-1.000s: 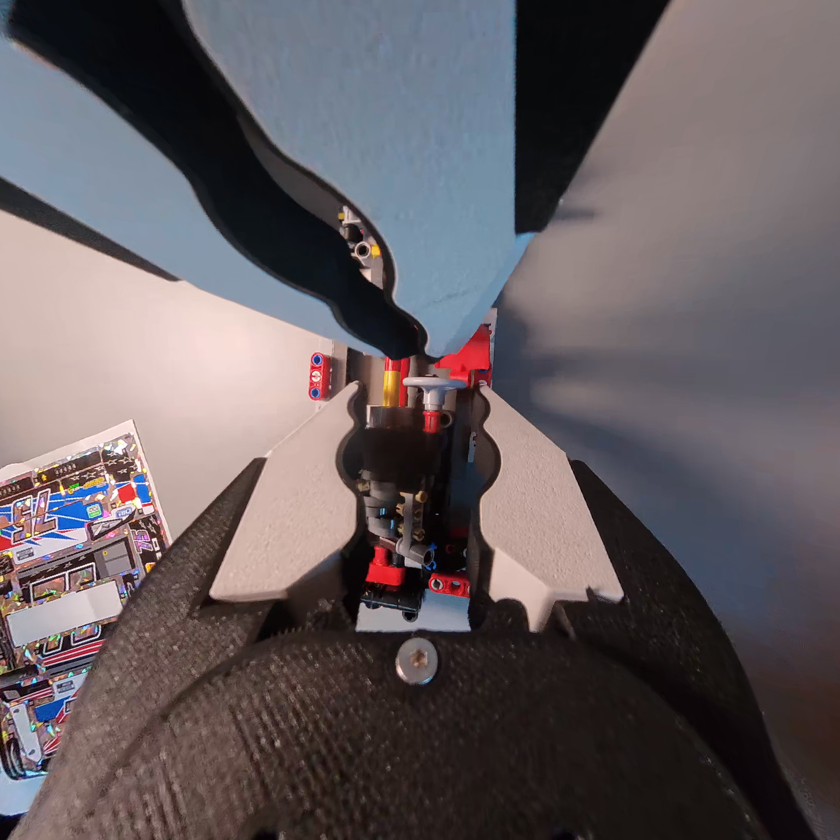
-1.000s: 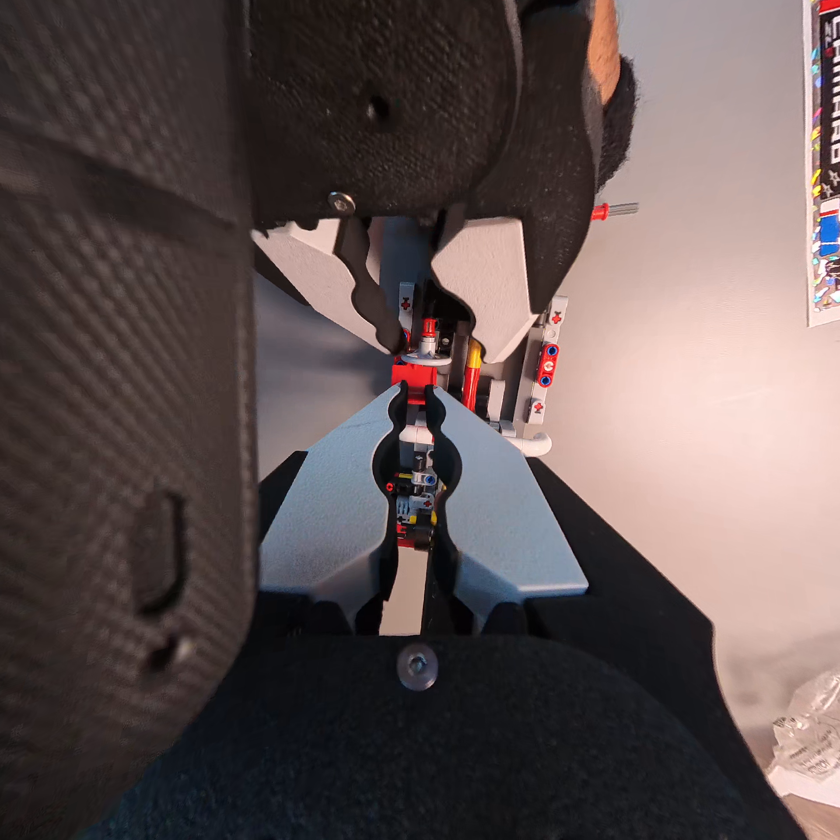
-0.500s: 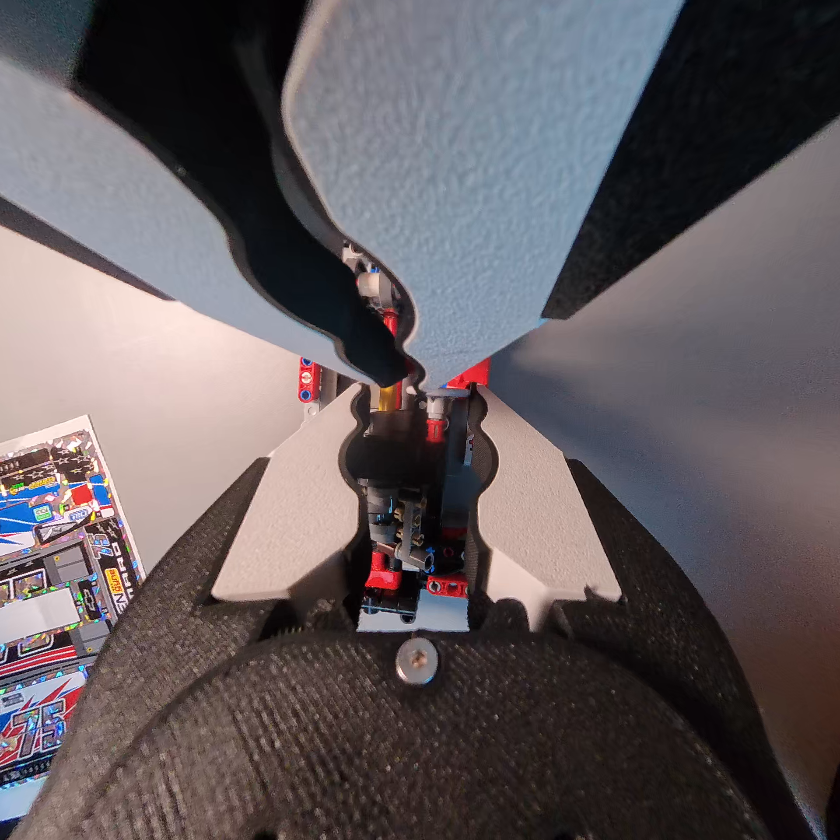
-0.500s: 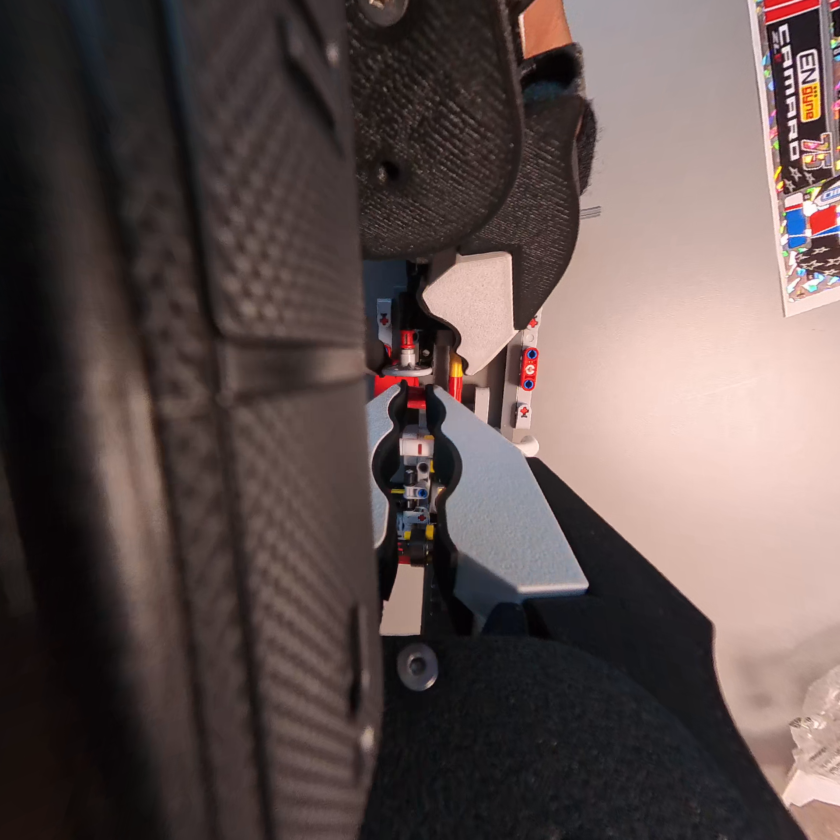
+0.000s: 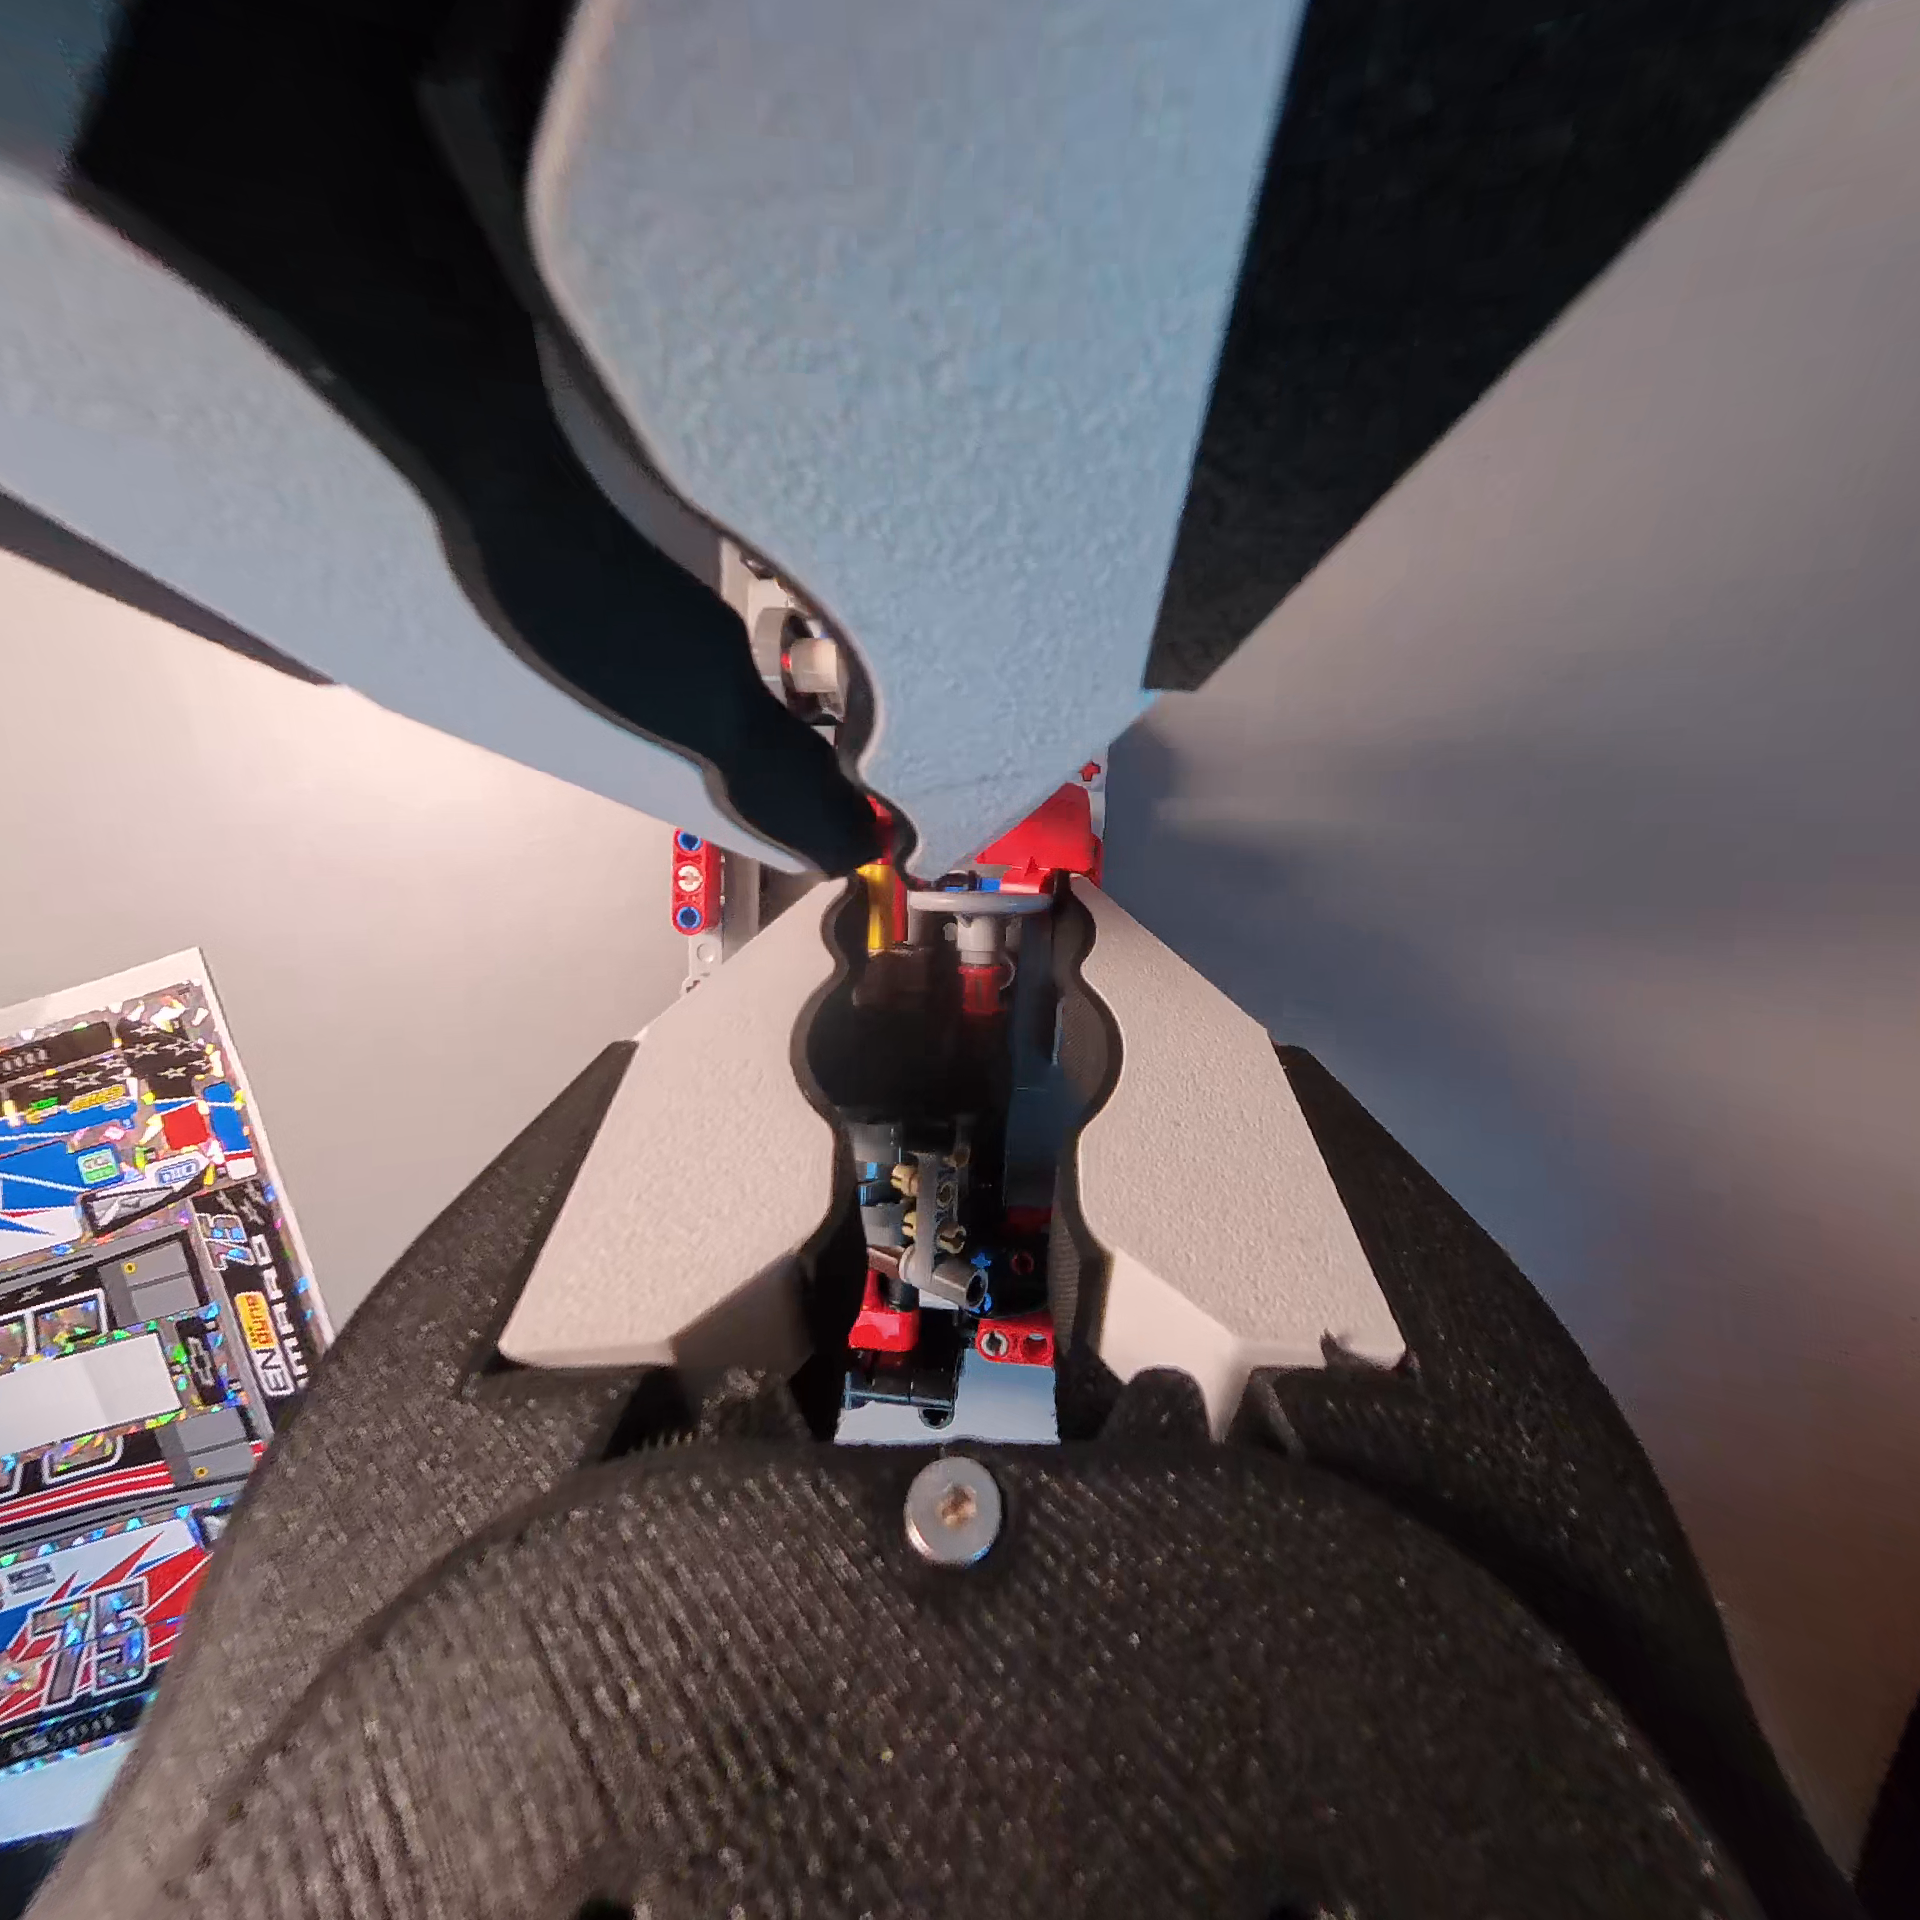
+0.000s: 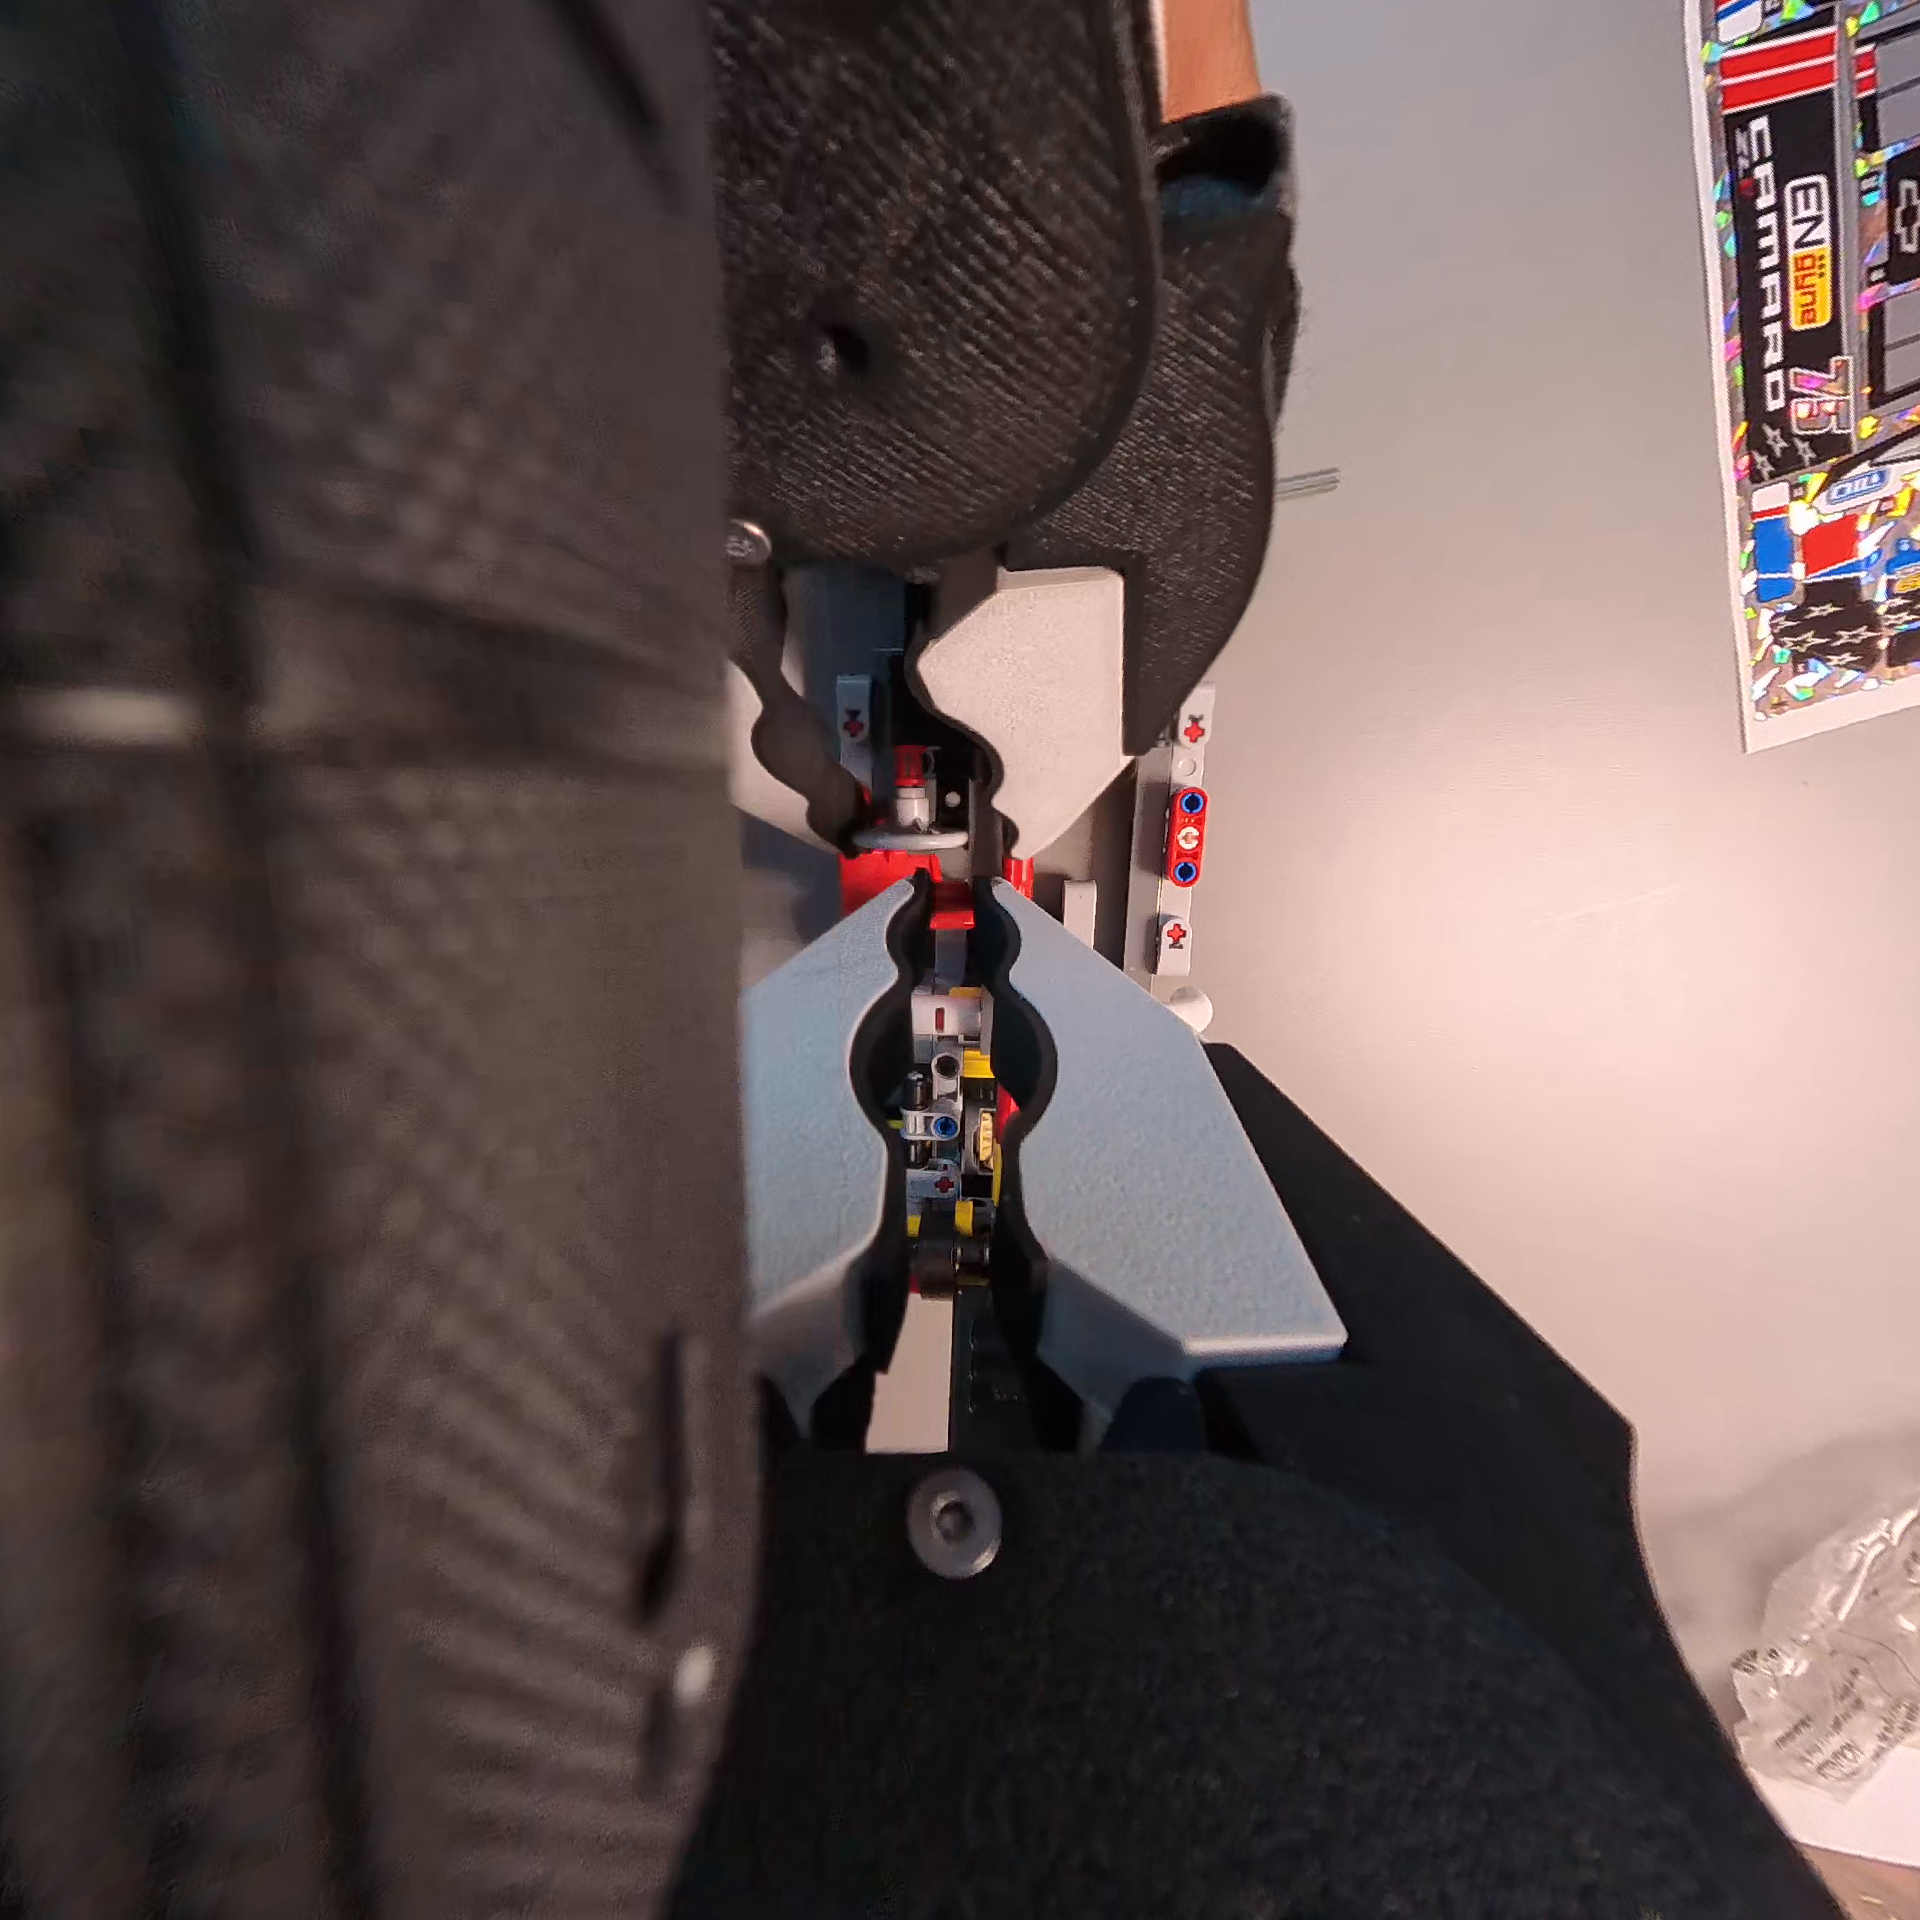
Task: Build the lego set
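Where the two grippers meet tip to tip over the pale desk (image 5: 1558, 831), the lego assembly (image 5: 925, 1174) sits between them, a narrow build of grey, black, red and yellow parts
- Left gripper (image 5: 951, 904): grey fingers (image 5: 686, 1174), closed most of the way onto the black and grey section of the assembly, which fills the gap between them; a small grey disc on a red and grey stem (image 5: 977, 914) stands at its tips
- Right gripper (image 6: 948, 883): pale blue fingers (image 6: 1132, 1174), nearly closed, clamped on the red, yellow and grey end of the assembly (image 6: 951, 1091); in the left wrist view it (image 5: 883, 821) comes in from above, tips touching the build at the disc
- Grey beam with a short red piece (image 6: 1187, 836) carrying blue pins: part of the assembly, projecting to one side of the left gripper's fingers
- Sticker sheet (image 5: 104, 1299): glittery, red, blue and black, flat on the desk, well apart from the build; seen also at the upper right of the right wrist view (image 6: 1829, 343)
- Crumpled clear plastic bag (image 6: 1839, 1673): on the desk at the lower right of the right wrist view
- Left gripper's black housing fills the left half of the right wrist view
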Demonstrator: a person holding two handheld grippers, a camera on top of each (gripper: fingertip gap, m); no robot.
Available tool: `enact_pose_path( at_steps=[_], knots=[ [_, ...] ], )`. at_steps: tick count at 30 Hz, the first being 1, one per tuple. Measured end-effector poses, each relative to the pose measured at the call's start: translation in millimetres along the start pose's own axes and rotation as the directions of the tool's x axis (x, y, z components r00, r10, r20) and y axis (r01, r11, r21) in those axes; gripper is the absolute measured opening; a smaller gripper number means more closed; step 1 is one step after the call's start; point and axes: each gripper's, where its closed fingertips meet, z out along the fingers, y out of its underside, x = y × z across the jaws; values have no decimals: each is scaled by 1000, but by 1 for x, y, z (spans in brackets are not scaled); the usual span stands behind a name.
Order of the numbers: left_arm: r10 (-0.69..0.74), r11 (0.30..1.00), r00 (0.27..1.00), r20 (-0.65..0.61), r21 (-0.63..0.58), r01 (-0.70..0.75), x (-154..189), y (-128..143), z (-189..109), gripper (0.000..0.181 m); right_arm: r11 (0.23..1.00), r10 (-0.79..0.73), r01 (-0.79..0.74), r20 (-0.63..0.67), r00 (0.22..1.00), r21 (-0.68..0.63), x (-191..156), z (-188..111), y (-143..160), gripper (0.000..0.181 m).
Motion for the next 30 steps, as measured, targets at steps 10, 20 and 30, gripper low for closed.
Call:
enact_pose_path(
  at_steps=[10,20,30],
  knots=[
    [-37,999,999,-6,10,37,2,-2,2,24,998,-61,61,1,998,1,-1,0,1,4],
    [-29,1000,999,-14,-6,29,-2,-5,0,28,999,-47,47,14,999,-2,2,-1,3,4],
    [-23,1000,996,-88,6,24,2,-15,2,40,999,-42,42,1,999,-5,8,-3,9,4]
  ],
)
